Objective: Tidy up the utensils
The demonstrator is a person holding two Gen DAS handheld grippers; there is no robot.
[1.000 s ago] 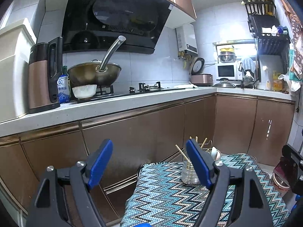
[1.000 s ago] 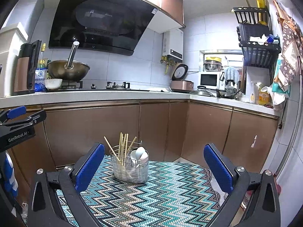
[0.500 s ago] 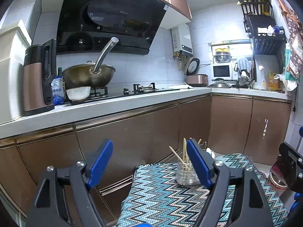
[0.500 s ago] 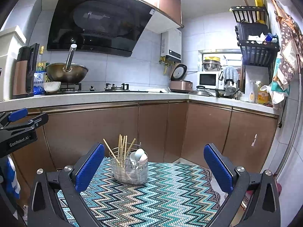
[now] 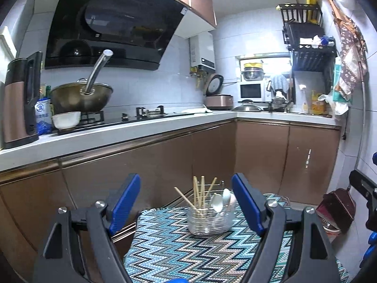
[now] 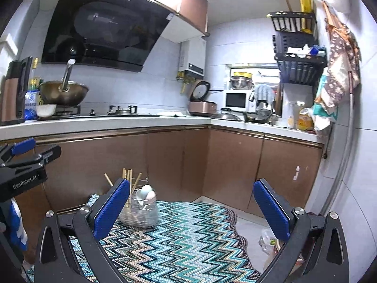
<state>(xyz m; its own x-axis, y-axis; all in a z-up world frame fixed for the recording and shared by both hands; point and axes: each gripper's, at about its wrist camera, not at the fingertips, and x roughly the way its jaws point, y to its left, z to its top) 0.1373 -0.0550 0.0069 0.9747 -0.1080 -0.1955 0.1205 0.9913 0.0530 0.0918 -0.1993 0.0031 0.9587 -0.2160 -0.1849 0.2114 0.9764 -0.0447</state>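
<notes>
Both tongs, left (image 5: 186, 206) and right (image 6: 192, 211), gape wide and empty; risk: tipping the clear wire-framed utensil holder (image 5: 208, 219) with wooden chopsticks (image 5: 199, 194) near the zigzag-clothed desk's (image 5: 188, 254) far edge.

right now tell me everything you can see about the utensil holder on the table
The utensil holder is a small see-through basket that looks like thin metal wire, with a taller wire frame at its back. It stands upright on the zigzag tablecloth, toward the far edge. Wooden chopsticks lean out of one side, and spoons with pale bowls up fill the other. Neither the left gripper nor the right gripper touches it; both are open.
</notes>
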